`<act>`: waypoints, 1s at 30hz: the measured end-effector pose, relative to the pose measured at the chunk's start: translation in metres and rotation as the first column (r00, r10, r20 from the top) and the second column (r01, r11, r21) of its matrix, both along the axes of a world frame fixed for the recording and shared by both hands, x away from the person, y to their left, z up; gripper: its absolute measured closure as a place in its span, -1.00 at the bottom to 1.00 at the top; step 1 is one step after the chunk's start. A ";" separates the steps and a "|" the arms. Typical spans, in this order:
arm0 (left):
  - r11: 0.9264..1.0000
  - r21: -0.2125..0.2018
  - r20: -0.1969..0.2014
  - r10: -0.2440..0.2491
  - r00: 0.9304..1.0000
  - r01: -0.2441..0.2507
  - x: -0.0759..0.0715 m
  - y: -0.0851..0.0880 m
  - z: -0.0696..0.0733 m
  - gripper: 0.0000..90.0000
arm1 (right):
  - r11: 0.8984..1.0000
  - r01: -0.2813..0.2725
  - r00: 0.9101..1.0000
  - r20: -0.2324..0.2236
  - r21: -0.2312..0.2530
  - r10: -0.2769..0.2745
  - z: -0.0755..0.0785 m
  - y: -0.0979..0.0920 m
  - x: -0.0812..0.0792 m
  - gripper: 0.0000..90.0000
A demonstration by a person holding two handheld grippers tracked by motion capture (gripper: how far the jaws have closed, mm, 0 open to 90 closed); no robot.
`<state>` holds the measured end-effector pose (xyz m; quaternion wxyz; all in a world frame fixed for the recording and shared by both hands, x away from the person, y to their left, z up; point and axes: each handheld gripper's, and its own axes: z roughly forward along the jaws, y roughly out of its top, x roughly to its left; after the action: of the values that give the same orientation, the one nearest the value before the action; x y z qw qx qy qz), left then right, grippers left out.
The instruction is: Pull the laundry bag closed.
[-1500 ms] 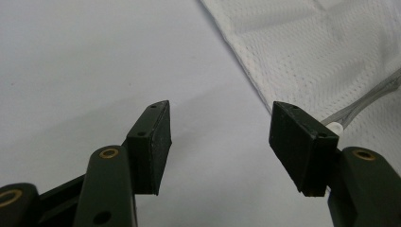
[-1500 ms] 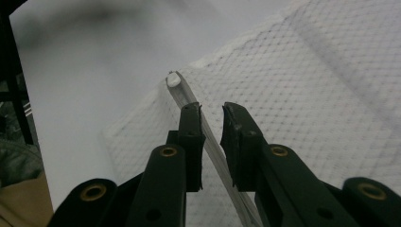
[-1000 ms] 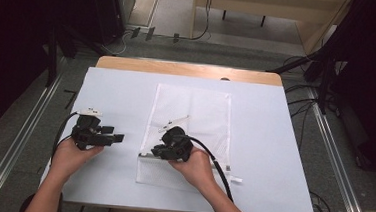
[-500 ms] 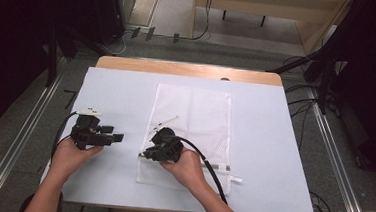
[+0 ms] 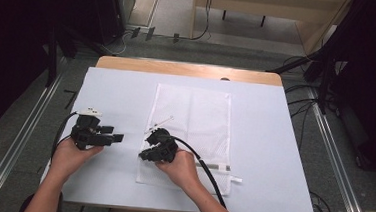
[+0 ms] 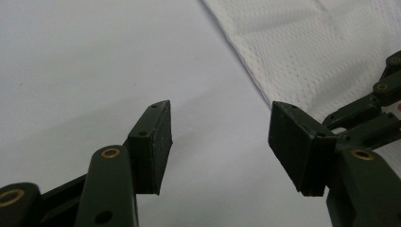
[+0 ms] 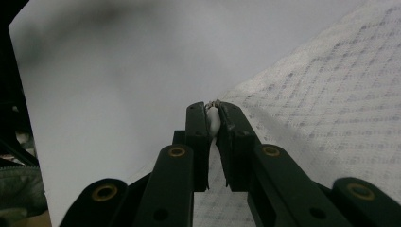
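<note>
**A:** Where is the white mesh bag [image 5: 190, 126]?

**B:** It lies flat in the middle of the white table [image 5: 267, 156]. Its long side runs away from the person. You can see its net pattern up close in the right gripper view [image 7: 331, 123].

**A:** Who is touching the bag?

**B:** The right gripper [image 5: 149, 150]. It sits at the bag's left edge, near the corner closest to the person. Its jaws are squeezed nearly together [image 7: 213, 124], and a small white bit of the bag's edge is pinched between them.

**A:** What is the thin white thing on the bag?

**B:** A little white strip [image 5: 159, 124] lies on the bag's left part, just past the right gripper. I cannot tell what it is.

**A:** And the other tool?

**B:** The left gripper [image 5: 115, 134] is left of the bag, on the bare table, apart from it. Its jaws stand wide apart [image 6: 220, 142] with nothing between them. The bag's edge [image 6: 302, 52] shows beyond them.

**A:** Anything behind the bag?

**B:** A black cable [image 5: 206, 167] runs from the right gripper across the bag's near end.
</note>
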<state>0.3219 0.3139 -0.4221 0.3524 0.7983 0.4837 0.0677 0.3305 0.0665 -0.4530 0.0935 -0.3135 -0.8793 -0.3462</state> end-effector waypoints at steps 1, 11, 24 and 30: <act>1.000 0.001 0.000 -0.002 1.000 0.002 0.000 0.000 0.000 -0.09 | 1.000 -0.003 1.000 0.001 0.004 0.003 -0.001 0.000 0.001 0.88; 0.999 0.001 -0.004 -0.034 0.999 0.034 -0.001 -0.003 0.000 -0.04 | 1.000 -0.006 1.000 -0.029 0.025 0.006 -0.002 -0.001 0.006 0.95; 0.981 -0.032 -0.081 -0.193 0.978 0.191 -0.015 -0.030 -0.009 0.04 | 0.999 0.004 1.000 0.020 0.051 -0.005 0.017 -0.010 0.012 0.95; 0.973 -0.033 -0.101 -0.231 0.968 0.229 -0.016 -0.041 -0.012 0.02 | 0.998 0.000 1.000 0.031 0.056 -0.002 0.020 -0.012 0.014 0.95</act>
<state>0.3058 0.2730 -0.4339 0.3404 0.8478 0.4061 -0.0206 0.3443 0.0545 -0.4332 0.0884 -0.3059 -0.8704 -0.3755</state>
